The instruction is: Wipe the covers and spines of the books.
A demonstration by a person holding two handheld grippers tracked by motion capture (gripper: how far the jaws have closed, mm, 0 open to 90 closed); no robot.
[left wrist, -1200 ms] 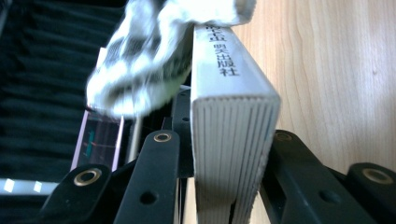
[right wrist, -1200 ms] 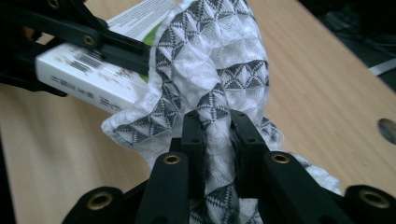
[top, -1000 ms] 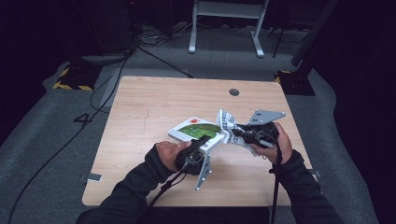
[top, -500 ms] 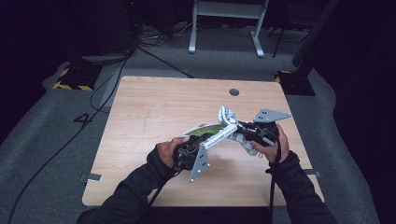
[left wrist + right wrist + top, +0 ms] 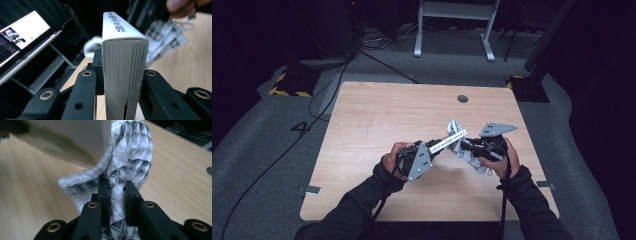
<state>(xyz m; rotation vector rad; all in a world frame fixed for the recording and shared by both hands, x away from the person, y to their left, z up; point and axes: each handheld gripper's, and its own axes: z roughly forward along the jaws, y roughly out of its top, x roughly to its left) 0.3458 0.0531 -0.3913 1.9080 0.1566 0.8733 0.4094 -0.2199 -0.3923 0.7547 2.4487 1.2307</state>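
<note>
A thick white-spined book (image 5: 448, 141) with a green cover is held off the table (image 5: 377, 115) on edge, spine upward. My left gripper (image 5: 433, 148) is shut on it; in the left gripper view its jaws clamp the page block (image 5: 123, 62) from both sides, left gripper (image 5: 122, 75). The right gripper (image 5: 465, 147) is shut on a white cloth (image 5: 455, 125) with a grey triangle pattern. In the right gripper view the jaws of the right gripper (image 5: 117, 187) pinch a fold of the cloth (image 5: 130, 152), which lies against the book's far end (image 5: 82, 135).
A round cable hole (image 5: 462, 98) sits near the table's far edge. A white metal stand (image 5: 452, 25) and cables are on the floor behind. A lit screen (image 5: 22, 30) appears at the left in the left gripper view.
The book has come up from lying flat on the table to standing on edge in the left gripper. The right gripper has sunk a little with the cloth.
</note>
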